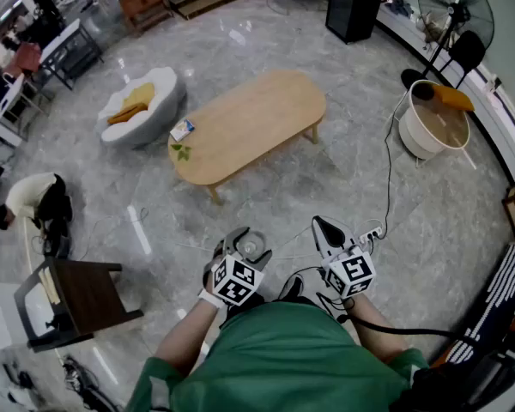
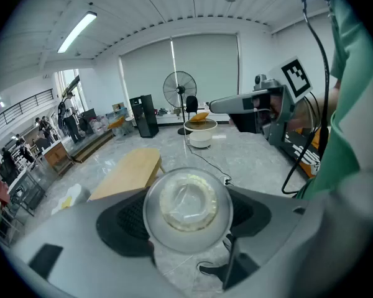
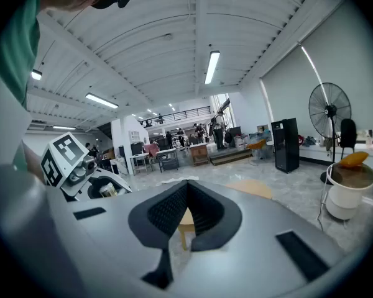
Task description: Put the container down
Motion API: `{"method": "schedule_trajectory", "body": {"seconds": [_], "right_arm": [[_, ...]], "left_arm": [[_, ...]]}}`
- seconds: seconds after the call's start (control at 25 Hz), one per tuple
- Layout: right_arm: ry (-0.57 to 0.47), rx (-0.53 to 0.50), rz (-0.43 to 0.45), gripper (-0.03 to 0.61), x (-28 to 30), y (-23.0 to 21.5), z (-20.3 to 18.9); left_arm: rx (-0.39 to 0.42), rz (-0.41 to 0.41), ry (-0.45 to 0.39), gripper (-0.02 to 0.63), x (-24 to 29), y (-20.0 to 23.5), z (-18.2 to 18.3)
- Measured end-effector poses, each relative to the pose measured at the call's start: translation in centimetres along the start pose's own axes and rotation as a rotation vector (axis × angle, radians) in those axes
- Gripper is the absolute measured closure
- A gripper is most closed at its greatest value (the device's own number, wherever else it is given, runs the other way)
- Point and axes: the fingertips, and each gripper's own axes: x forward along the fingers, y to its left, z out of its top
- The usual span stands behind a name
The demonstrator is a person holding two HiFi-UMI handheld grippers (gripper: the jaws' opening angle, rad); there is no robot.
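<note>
**While the bench lies well ahead, the container rides in the left tongs**

Since the left tongs point(image 1: 243, 243) grip the container point(image 2: 187, 206) with their jaws spread wide round it, the container hangs at the person's waist, well apart from the bench point(image 1: 249, 123). The right tongs point(image 3: 186, 211) are closed tip to tip with nothing between them.

To set the container down well, the person would likely need to walk up to the bench and pick a bare stretch away from the small box point(image 1: 182, 130) at its left end. The container should then go down level until its base touches, and only then should the jaws ease apart.

The head view alone shows the open floor between the person and the bench. The left gripper view alone shows the pads on both sides of the clear round container, with a pale ring inside it. The right gripper view alone settles that its jaws are empty.
</note>
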Motion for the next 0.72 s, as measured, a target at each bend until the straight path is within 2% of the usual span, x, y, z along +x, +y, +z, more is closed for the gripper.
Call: {"method": "schedule_trajectory", "body": {"seconds": [0.24, 0.44, 0.72], "right_arm": [[0.049, 0.015, -0.053, 0.565, -1.9, 1.6, -0.9], [0.043, -0.006, -0.082, 0.565, -0.2, 3.3, -0.3], [-0.021, 0.0, -0.157, 0.565, 2.6, 5.2, 1.7]], "left_arm": [[-0.011, -0.07, 0.026, 0.27, -1.4, -1.7, -2.1], [-0.002, -0.072, 0.023, 0.27, -2.6, 1.0, -3.7], [0.0, -0.073, -0.011, 0.27, -4.1, 6.0, -5.5]]}}
